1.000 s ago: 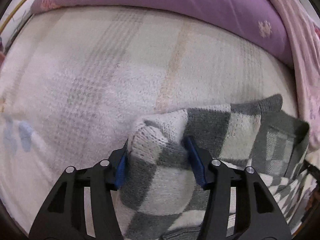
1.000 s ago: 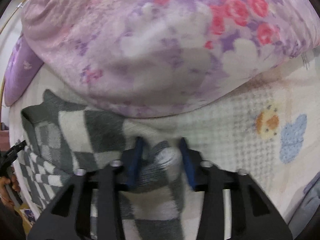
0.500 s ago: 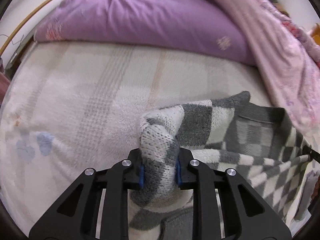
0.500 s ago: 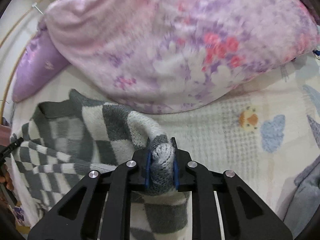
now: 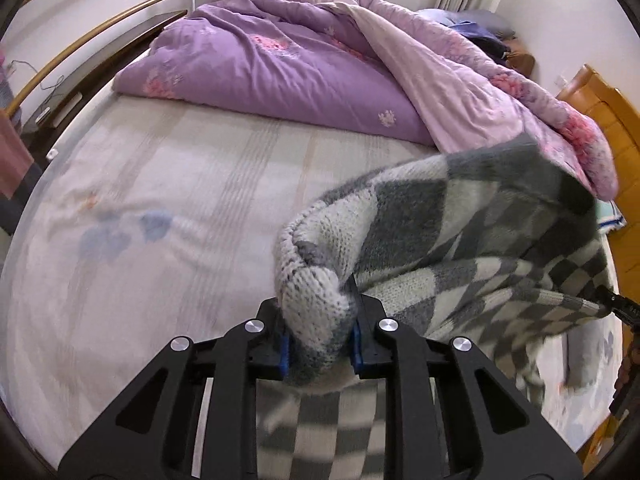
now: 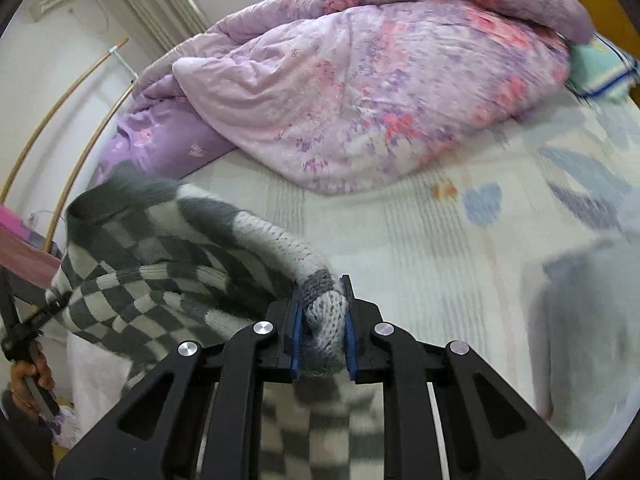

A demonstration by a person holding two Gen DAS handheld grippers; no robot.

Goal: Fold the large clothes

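Holding the checkered sweater (image 5: 460, 232) above the bed (image 5: 180, 208), left gripper (image 5: 320, 340) and right gripper (image 6: 322, 332) each pinch a bunched corner; best to keep both level, tension even, before laying flat.

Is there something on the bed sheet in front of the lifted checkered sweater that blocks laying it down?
Nothing visible blocks it. The sheet ahead is bare up to the purple duvet at the far side. Both the left hand-held gripper and the right hand-held gripper grip the checkered sweater directly.
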